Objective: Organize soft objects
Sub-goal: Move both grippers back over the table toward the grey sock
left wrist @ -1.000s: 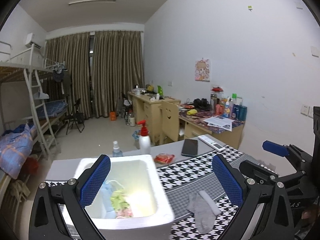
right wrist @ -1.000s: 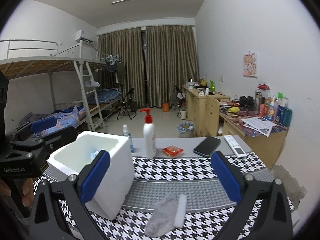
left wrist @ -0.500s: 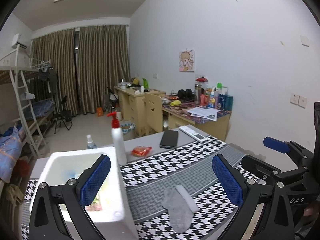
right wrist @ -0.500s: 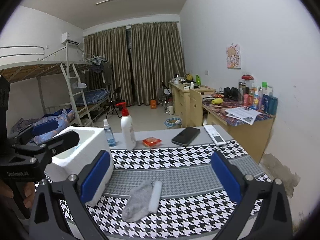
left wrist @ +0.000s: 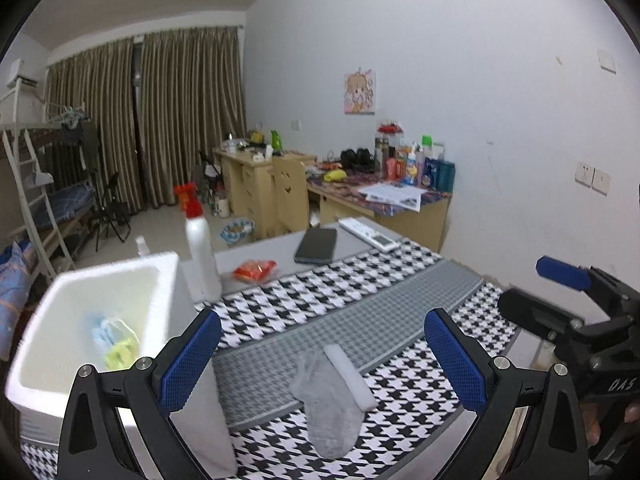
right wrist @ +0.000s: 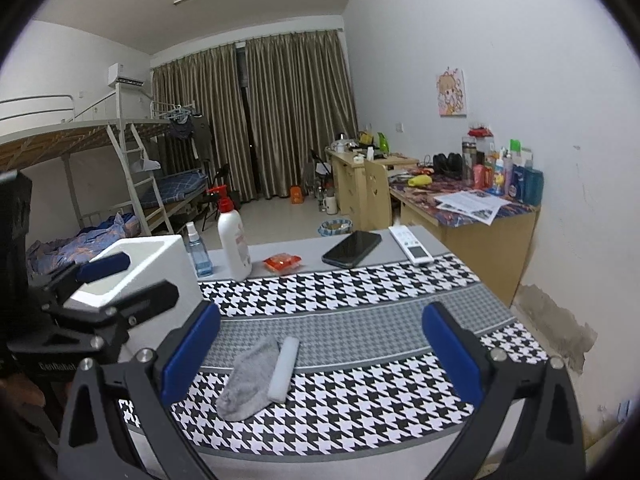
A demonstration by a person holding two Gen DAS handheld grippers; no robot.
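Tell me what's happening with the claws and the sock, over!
Left claw open, empty. Right claw open, empty. Grey sock flat on checkered cloth, untouched, beside white foam box. Nothing in the way, over.

Two black claws, left claw (left wrist: 322, 354) and right claw (right wrist: 320, 350), each with angular arms, silver screws near the joints and textured blue pads (left wrist: 190, 360). White lettering on the black bodies, partly readable as "DAS".

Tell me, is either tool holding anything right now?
Nothing. Both the left tool and right tool are open and empty; the grey sock lies untouched on the mat.
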